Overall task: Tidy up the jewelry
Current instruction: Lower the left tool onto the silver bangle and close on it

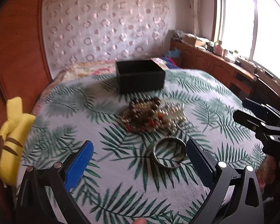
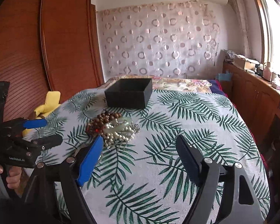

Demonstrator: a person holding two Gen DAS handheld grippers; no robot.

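Clearly we are at the start of the sorting: nothing from the pile looks to have gone into the black box (image 1: 140,75) yet, though its inside is hidden from both views. Our left gripper (image 1: 140,153) hovers low over the leaf-print bedspread (image 1: 112,186) with its jaws wide apart and nothing between the pads. The metal bangle (image 1: 169,153) lies flat just inside its right pad, at about 1 o'clock from the jaw gap. Past it, at 12 o'clock, sits the heap of jewelry (image 1: 151,115), brown wooden beads tangled with pearl strands and a pale green piece. The box stands beyond the heap, open side up.

Our right gripper (image 2: 140,153) also has its jaws apart and empty, the heap at its 11 o'clock. A yellow plush toy (image 1: 11,130) lies at the bed's edge, at 9 o'clock.

We judge the bangle the likely first pick: the left jaws need to shift right, straddle its rim, then close.
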